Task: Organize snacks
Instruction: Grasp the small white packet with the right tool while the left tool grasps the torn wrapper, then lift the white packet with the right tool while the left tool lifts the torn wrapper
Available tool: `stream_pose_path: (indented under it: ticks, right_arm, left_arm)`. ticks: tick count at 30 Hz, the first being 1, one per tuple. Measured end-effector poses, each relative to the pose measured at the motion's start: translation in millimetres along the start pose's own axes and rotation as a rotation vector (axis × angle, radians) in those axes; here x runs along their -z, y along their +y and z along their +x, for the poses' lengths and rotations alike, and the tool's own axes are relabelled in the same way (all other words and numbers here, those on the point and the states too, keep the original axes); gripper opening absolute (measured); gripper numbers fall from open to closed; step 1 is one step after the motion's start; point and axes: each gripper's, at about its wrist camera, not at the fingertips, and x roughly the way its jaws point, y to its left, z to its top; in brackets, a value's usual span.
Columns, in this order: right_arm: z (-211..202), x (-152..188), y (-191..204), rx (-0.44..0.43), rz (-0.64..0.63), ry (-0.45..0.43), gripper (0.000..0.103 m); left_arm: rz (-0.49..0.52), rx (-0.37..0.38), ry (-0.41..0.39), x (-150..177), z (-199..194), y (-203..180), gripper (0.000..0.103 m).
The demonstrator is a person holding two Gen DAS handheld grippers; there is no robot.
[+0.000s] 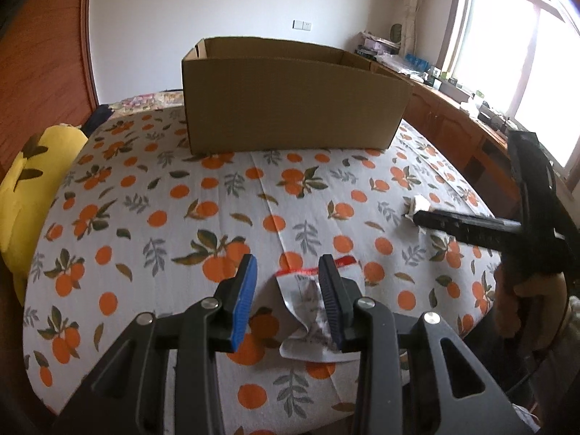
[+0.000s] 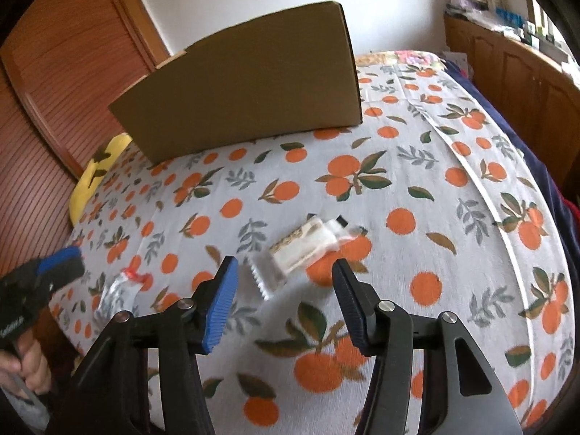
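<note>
Open brown cardboard box [image 1: 290,105]: far side of orange-print bedspread [image 1: 163,217].
Silver, red-edged snack packet [image 1: 308,311]: near edge, partly beneath left gripper [image 1: 288,282], jaws narrowly parted, gripping nothing.
Clear-wrapped pale snack bar [image 2: 304,250]: just beyond right gripper [image 2: 286,290], jaws moderately apart, empty.

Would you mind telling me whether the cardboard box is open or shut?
Open: the left wrist view shows the cardboard box with no lid or flaps over its top; contents cannot be told.
</note>
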Motion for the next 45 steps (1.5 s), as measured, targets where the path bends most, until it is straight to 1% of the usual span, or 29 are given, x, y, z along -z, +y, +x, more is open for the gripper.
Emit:
stream_pose_path:
  ticks: [3, 5, 7, 9, 10, 11, 12, 14, 15, 19, 23, 28, 31, 33, 36, 39, 45]
  right_arm:
    - [6, -6, 0, 0.008, -0.002, -0.001, 0.054]
    - [10, -10, 0, -0.001, -0.003, 0.004, 0.049]
    - [13, -13, 4, 0.031, -0.032, 0.005, 0.045]
    - [16, -14, 8, 0.07, -0.073, 0.005, 0.036]
    - [17, -13, 9, 0.095, -0.092, 0.004, 0.023]
    - [17, -12, 9, 0.123, -0.108, 0.002, 0.02]
    - [15, -10, 8, 0.115, -0.11, 0.001, 0.02]
    - [12, -7, 5, 0.12, -0.116, -0.003, 0.02]
    - [10, -4, 4, 0.134, -0.122, -0.008, 0.02]
    - [8, 1, 2, 0.136, -0.142, -0.02, 0.02]
    - [10, 7, 9, 0.178, -0.212, -0.054, 0.02]
    - [10, 6, 6, 0.161, -0.2, -0.065, 0.02]
    - [10, 8, 9, 0.175, -0.223, -0.071, 0.02]
    - [10, 8, 8, 0.167, -0.223, -0.071, 0.02]
    - [10, 8, 8, 0.159, -0.217, -0.072, 0.02]
    - [10, 8, 6, 0.164, -0.225, -0.075, 0.02]
    - [10, 9, 8, 0.166, -0.227, -0.076, 0.02]
  left_arm:
    - [0.003, -0.008, 0.014, 4, 6, 0, 0.035]
    - [-0.005, -0.005, 0.024, 6, 9, 1, 0.035]
    - [-0.01, 0.005, 0.027, 8, 10, 0, 0.035]
    - [-0.011, 0.019, 0.028, 9, 10, -2, 0.035]
    - [-0.009, 0.028, 0.029, 10, 9, -4, 0.036]
    - [-0.007, 0.038, 0.029, 11, 9, -6, 0.038]
    - [-0.005, 0.044, 0.029, 11, 8, -8, 0.042]
    - [-0.002, 0.053, 0.032, 13, 8, -11, 0.044]
    - [0.0, 0.054, 0.036, 14, 9, -13, 0.045]
    - [-0.003, 0.056, 0.059, 17, 15, -18, 0.047]
    - [0.0, 0.049, 0.076, 20, 20, -24, 0.049]
    - [0.02, 0.027, 0.077, 21, 22, -32, 0.052]
    - [0.035, 0.003, 0.077, 20, 22, -35, 0.053]
    - [0.013, -0.011, 0.064, 18, 19, -32, 0.053]
    - [-0.027, -0.011, 0.058, 15, 14, -26, 0.053]
    - [-0.036, -0.004, 0.068, 15, 13, -28, 0.053]
    - [-0.02, -0.014, 0.095, 20, 20, -41, 0.053]
